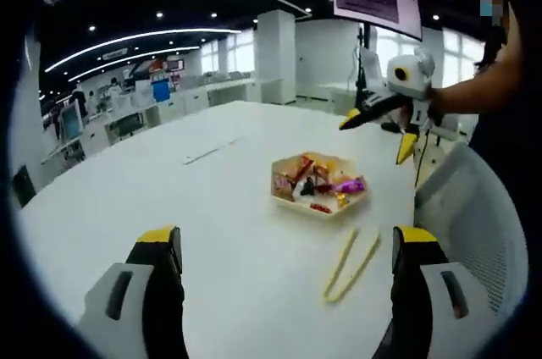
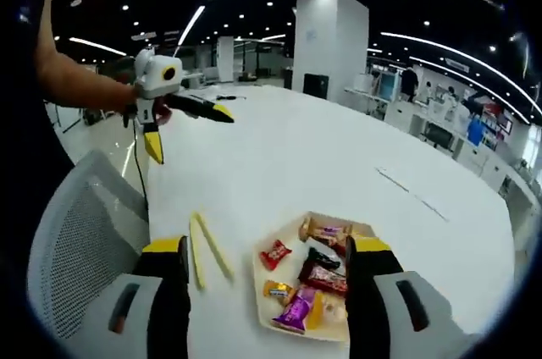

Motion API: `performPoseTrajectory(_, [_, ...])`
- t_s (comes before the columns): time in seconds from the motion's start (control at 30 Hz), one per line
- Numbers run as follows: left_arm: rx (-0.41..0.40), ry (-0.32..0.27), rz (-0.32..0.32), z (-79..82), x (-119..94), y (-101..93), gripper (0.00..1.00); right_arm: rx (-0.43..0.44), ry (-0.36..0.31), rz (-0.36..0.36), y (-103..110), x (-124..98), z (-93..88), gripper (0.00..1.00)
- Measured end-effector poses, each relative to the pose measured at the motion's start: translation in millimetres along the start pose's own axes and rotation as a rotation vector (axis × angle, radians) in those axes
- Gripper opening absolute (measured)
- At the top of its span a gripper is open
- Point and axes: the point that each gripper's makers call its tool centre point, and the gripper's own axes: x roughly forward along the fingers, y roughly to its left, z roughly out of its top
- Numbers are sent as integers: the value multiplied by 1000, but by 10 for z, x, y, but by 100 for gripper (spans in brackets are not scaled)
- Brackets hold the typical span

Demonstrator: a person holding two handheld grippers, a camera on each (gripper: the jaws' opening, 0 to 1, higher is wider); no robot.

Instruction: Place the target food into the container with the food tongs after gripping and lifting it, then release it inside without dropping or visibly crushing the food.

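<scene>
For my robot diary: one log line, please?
left gripper: open | right gripper: open | tongs: on table, untouched | snack tray: full

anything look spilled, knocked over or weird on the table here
Nothing stands out. The wrapped snacks all sit inside the tray, none spilled on the white table. The yellow tongs lie flat beside the tray, untouched.

Grey-bodied left tool (image 1: pixel 284 251), black jaws, yellow tips.

place: likely open-plan office | cues: desk rows (image 1: pixel 169 105), ceiling lights (image 2: pixel 190 24)
</scene>
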Motion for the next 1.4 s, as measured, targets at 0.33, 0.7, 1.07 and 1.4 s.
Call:
performPoseTrajectory(0.33, [18,-46,100,-78,-404,117,100,65,-76,-211,-304,-588,-171,94])
performPoseTrajectory(0.7, [-26,-73,128,-259,-685,85,100,124,-30,-291,-256,-783,-630,100])
performPoseTrajectory(1.07, [-110,14,131,-632,-847,-36,90,124,-34,-300,-236,-780,-600,99])
performPoseTrajectory(1.4, [-79,-14,195,-513,-870,46,100,138,-34,-294,-198,-780,-613,99])
